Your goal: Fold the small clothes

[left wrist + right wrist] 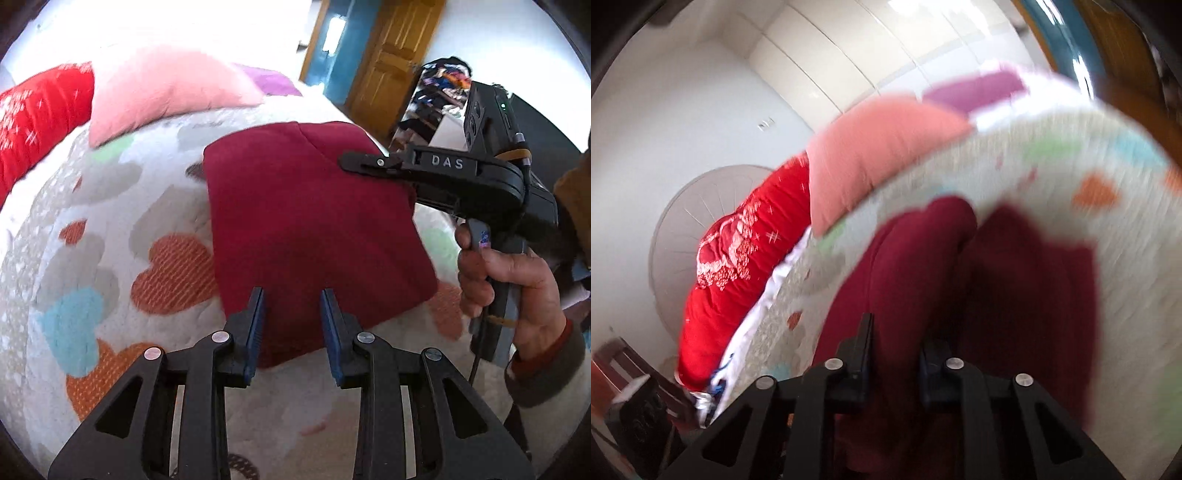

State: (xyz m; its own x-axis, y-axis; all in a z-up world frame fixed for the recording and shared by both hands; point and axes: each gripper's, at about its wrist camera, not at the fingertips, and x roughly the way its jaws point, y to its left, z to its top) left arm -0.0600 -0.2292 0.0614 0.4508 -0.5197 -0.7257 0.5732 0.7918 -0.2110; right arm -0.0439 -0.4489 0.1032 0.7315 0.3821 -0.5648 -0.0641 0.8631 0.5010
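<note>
A dark red garment lies folded into a flat block on the heart-patterned quilt. My left gripper hovers at the garment's near edge. Its blue pads stand apart and nothing is pinched between them. My right gripper, held by a hand, reaches in from the right over the garment's far right corner. In the blurred right wrist view the red cloth fills the narrow gap of the right gripper, and a ridge of it rises just ahead, hiding most of the right finger.
A pink pillow, a red embroidered bolster and a purple cushion lie along the bed's far side. A wooden door and a rack of clothes stand beyond the bed at the right.
</note>
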